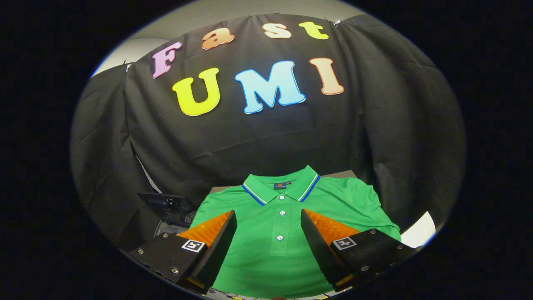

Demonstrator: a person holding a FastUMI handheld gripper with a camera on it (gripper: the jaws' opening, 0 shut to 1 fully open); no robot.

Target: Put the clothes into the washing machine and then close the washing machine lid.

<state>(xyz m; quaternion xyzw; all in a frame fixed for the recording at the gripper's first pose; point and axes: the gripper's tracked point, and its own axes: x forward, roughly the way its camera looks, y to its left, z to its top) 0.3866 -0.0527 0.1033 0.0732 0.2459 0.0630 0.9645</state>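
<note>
A green polo shirt [287, 208] with a blue-and-white striped collar lies spread flat, collar toward the booth wall, buttons facing up. My gripper [268, 218] hovers over its chest, open, with the button placket showing in the wide gap between the two fingers. Nothing is held. To the left of the shirt, beyond the left finger, a dark raised lid [166, 204] stands tilted over what looks like the washing machine opening [168, 227], mostly hidden by the finger.
Black cloth hangs close behind the shirt and wraps both sides. A white surface [418, 233] shows at the right, past the shirt's sleeve. The shirt rests on a dark surface whose back edge [341, 174] peeks out behind it.
</note>
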